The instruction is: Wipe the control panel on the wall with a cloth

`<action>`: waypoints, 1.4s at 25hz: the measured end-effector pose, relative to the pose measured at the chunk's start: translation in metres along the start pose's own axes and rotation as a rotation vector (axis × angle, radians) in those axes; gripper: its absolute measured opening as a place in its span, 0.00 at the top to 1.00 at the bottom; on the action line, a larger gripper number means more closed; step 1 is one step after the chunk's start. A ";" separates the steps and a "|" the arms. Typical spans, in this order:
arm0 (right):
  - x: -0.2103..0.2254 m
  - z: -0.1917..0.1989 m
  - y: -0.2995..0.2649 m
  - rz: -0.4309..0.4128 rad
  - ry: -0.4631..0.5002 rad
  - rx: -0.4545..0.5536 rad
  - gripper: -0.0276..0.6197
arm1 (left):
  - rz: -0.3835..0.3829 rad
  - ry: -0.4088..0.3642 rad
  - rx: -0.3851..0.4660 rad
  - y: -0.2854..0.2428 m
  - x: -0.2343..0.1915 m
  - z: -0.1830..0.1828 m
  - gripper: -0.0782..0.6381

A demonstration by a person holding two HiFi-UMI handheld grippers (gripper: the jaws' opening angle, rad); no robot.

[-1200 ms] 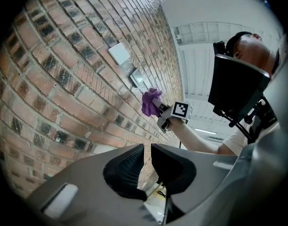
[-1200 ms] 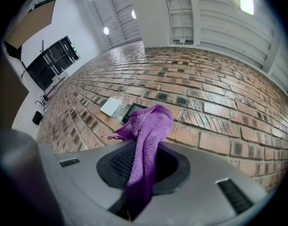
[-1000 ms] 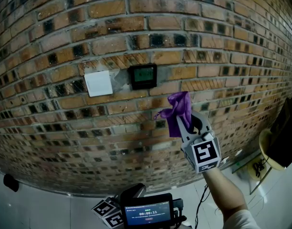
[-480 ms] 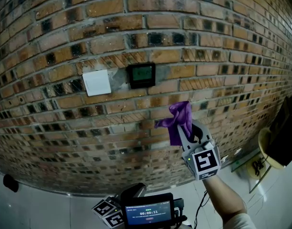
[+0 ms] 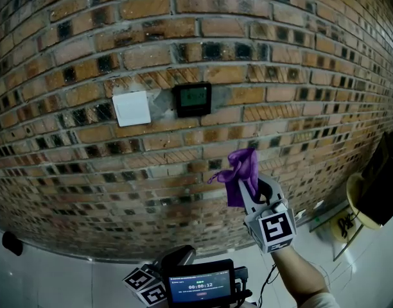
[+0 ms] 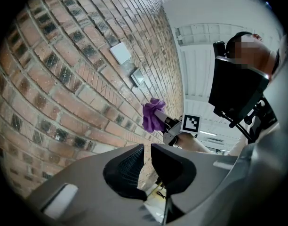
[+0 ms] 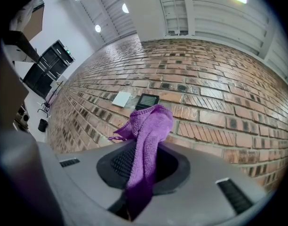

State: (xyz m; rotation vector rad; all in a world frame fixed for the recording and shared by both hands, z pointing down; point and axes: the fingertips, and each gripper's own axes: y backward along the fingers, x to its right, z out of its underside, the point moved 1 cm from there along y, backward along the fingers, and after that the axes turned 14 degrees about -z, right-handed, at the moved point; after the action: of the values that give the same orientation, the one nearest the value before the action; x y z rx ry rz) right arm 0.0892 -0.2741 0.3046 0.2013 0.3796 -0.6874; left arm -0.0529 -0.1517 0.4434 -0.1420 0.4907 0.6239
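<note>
The control panel (image 5: pixel 191 99) is a small dark box with a greenish screen, set in the brick wall (image 5: pixel 280 56). My right gripper (image 5: pixel 253 186) is shut on a purple cloth (image 5: pixel 240 174), held below and to the right of the panel and apart from it. In the right gripper view the cloth (image 7: pixel 147 135) hangs bunched from between the jaws, and the panel (image 7: pixel 147 100) shows just beyond its top. My left gripper (image 5: pixel 175 260) stays low at the bottom edge. Its jaws (image 6: pixel 147 155) stand nearly together with nothing between them; the cloth (image 6: pixel 152 115) shows beyond them.
A white switch plate (image 5: pixel 132 108) sits just left of the panel. A small screen (image 5: pixel 200 288) is mounted by the left gripper. A yellow round object (image 5: pixel 359 202) and a dark object (image 5: pixel 384 178) stand at the right, and a black item (image 5: pixel 11 243) lies on the pale floor at the left.
My right gripper has moved downward with the purple cloth, further below the panel. The left gripper has stayed where it was.
</note>
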 end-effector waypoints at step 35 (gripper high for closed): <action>-0.038 0.037 0.028 -0.035 -0.112 -0.058 0.83 | -0.004 0.004 -0.002 0.006 -0.001 0.003 0.84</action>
State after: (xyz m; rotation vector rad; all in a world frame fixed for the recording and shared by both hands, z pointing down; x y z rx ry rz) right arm 0.0902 -0.2424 0.3557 0.1013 0.2961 -0.7176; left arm -0.0563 -0.1469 0.4463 -0.1462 0.4939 0.6203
